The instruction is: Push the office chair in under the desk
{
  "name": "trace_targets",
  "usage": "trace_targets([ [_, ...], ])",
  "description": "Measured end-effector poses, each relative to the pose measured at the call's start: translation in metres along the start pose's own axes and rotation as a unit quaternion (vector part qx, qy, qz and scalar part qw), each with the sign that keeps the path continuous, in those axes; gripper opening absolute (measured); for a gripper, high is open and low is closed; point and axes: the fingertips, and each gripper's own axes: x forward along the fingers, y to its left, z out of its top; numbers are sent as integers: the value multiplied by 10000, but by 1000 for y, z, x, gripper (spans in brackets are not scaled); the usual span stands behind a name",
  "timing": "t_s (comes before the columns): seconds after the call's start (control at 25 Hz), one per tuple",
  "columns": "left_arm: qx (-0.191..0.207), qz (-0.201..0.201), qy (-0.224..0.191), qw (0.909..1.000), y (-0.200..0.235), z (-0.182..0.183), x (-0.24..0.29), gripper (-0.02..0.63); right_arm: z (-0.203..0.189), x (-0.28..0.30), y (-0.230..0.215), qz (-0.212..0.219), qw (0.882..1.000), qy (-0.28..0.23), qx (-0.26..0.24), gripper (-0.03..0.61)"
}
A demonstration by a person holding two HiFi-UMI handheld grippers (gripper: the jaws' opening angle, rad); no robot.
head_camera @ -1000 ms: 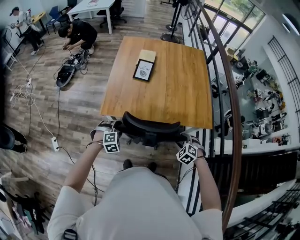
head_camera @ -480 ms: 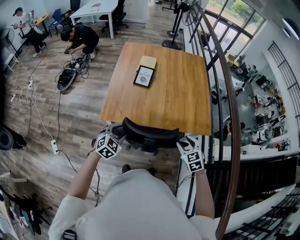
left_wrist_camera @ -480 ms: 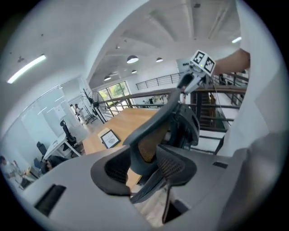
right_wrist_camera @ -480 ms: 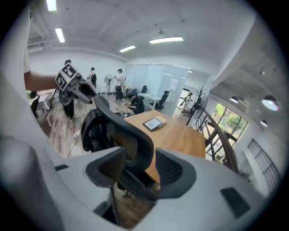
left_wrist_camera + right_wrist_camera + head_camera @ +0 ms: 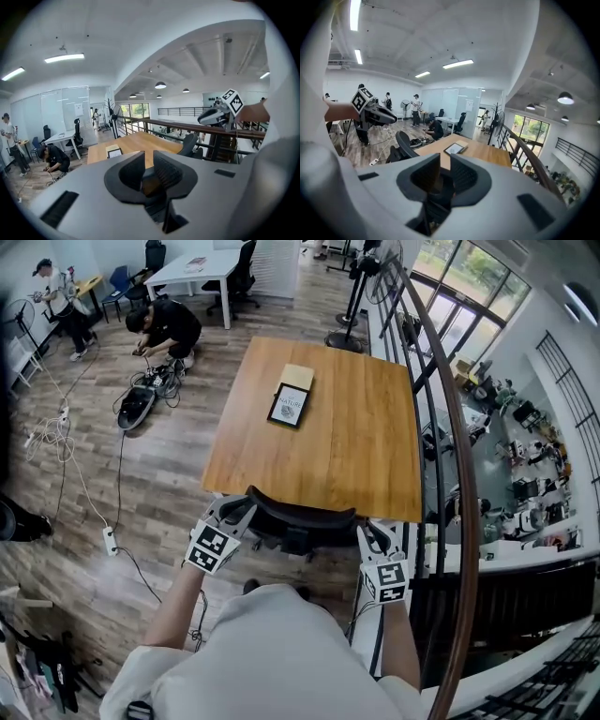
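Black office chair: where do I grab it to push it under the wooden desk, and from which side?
Take the black office chair by the curved top edge of its backrest, coming from behind, the side away from the wooden desk. That edge faces you, clear of the desktop; pushing there should drive it straight under.

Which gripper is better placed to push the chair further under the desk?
Left, marginally: the left gripper lies closer to the end of the office chair backrest; the right gripper hangs slightly off its side. Both grippers' jaws have just been closing, nothing between them.
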Motion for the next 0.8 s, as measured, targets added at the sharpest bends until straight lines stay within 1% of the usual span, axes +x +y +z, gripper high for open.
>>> trace_targets([
  [0.08,-77,44,-90,9999,3,5,-2,35,9,-2,0,-86,9999,-133,-1,54],
  [0.28,-287,99,-181,9994,6,10,-5,15,24,-10,-1,-212,9989,-409,63,6],
  [0.48,-469,41,-321,9984,6,19,-8,-6,37,-15,-3,-219,9979,-602,130,3],
  [0.8,-460,10,-312,9985,5,18,-6,-6,40,-17,-4,-194,9970,-690,280,2],
])
